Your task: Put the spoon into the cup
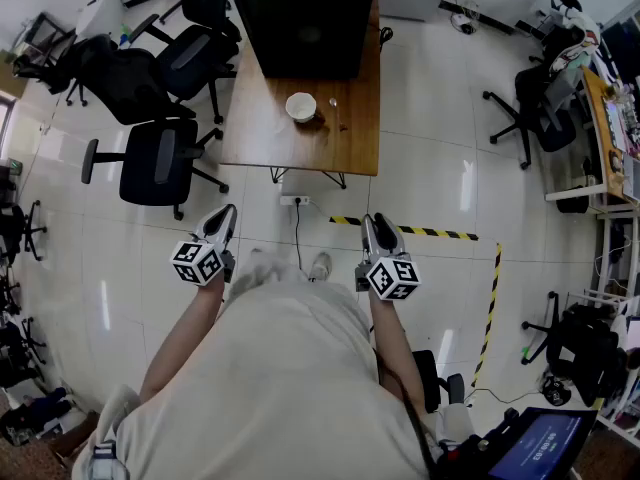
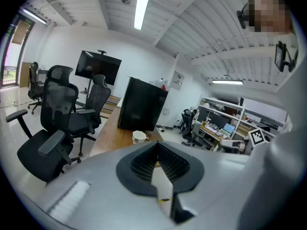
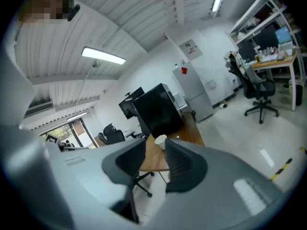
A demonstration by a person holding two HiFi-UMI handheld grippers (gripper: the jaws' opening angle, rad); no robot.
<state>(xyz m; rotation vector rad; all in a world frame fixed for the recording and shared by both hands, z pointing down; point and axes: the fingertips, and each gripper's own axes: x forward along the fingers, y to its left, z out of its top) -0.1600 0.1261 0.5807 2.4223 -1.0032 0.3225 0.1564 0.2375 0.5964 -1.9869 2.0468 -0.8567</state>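
The right tool stands partly open with nothing between its jaws; through the gap the far-off cup shows. The left tool is closed at the tips and empty. Both hang low in front of the person, well short of the bench.

On the bench the white cup stands upright, near the front of a big black box. Just beside the cup lies a small pale speck, probably the spoon, though it is too small to be sure.

A spoon of that kind is likely light, stiff and smooth, lying flat on the wood, so it may skid away from a careless pinch. The better hold is across the handle, toward its free end, leaving the bowl to go in first. The cup looks light too and could tip if knocked.
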